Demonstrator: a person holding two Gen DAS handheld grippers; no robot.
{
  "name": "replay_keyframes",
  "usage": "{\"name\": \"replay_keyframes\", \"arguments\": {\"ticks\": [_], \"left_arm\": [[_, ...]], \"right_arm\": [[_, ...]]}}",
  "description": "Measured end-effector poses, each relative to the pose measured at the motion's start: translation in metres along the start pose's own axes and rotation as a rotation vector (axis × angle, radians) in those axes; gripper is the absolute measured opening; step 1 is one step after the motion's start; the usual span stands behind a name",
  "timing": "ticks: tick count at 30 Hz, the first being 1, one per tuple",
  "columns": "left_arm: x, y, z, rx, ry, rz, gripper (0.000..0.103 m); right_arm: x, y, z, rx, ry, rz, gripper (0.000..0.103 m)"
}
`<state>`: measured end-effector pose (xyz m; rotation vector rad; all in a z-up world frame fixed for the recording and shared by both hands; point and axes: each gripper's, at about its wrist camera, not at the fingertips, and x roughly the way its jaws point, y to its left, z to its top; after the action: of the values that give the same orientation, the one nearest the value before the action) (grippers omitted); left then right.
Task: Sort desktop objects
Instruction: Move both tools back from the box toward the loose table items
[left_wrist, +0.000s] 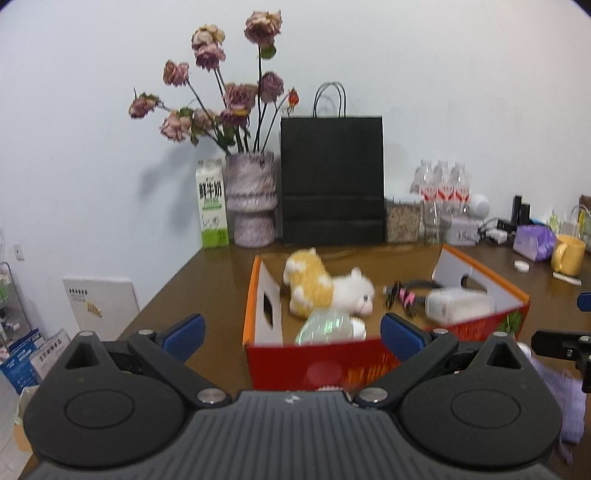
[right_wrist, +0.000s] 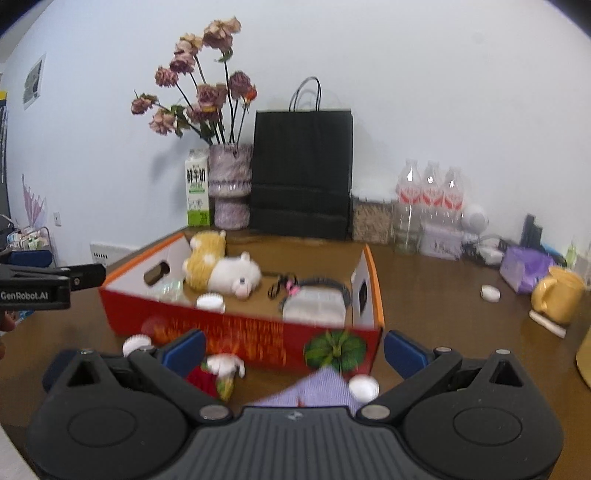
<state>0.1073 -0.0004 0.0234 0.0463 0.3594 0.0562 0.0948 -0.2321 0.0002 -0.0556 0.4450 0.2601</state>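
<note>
A red and orange cardboard box (left_wrist: 317, 360) (right_wrist: 258, 338) stands open on the brown desk. In it lie a yellow and white plush cat (left_wrist: 325, 288) (right_wrist: 221, 271), a clear bottle (left_wrist: 328, 326), a white bottle (left_wrist: 458, 301) (right_wrist: 314, 304) and a black and pink hair band (left_wrist: 404, 293) (right_wrist: 282, 286). My left gripper (left_wrist: 291, 334) is open and empty, just in front of the box. My right gripper (right_wrist: 293, 350) is open and empty above a lilac cloth (right_wrist: 314, 386), a small red and white toy (right_wrist: 218, 373) and a white cap (right_wrist: 364, 387) lying in front of the box.
At the back stand a vase of dried roses (left_wrist: 251, 199), a milk carton (left_wrist: 212, 205), a black paper bag (left_wrist: 332, 181) and water bottles (left_wrist: 441, 182). A yellow mug (left_wrist: 569, 254) (right_wrist: 557, 295), a purple pack (right_wrist: 524, 267) and a white disc (right_wrist: 490, 293) lie at the right.
</note>
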Motion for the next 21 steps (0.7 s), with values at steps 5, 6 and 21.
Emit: {"name": "replay_keyframes", "arguments": {"ticks": [5,6,21], "left_arm": [[-0.004,0.006,-0.022,0.011,0.063,-0.011,0.103],[-0.004,0.008,-0.026,0.009,0.077,-0.007,0.103],[0.016,0.017,-0.038,-0.004,0.154,-0.013,0.103]], "right_arm": [[-0.005,0.001,-0.022,0.019,0.045,-0.007,0.103],[-0.005,0.001,-0.025,0.022,0.052,-0.011,0.103],[0.017,-0.007,-0.044,0.051,0.13,-0.054,0.097]]}}
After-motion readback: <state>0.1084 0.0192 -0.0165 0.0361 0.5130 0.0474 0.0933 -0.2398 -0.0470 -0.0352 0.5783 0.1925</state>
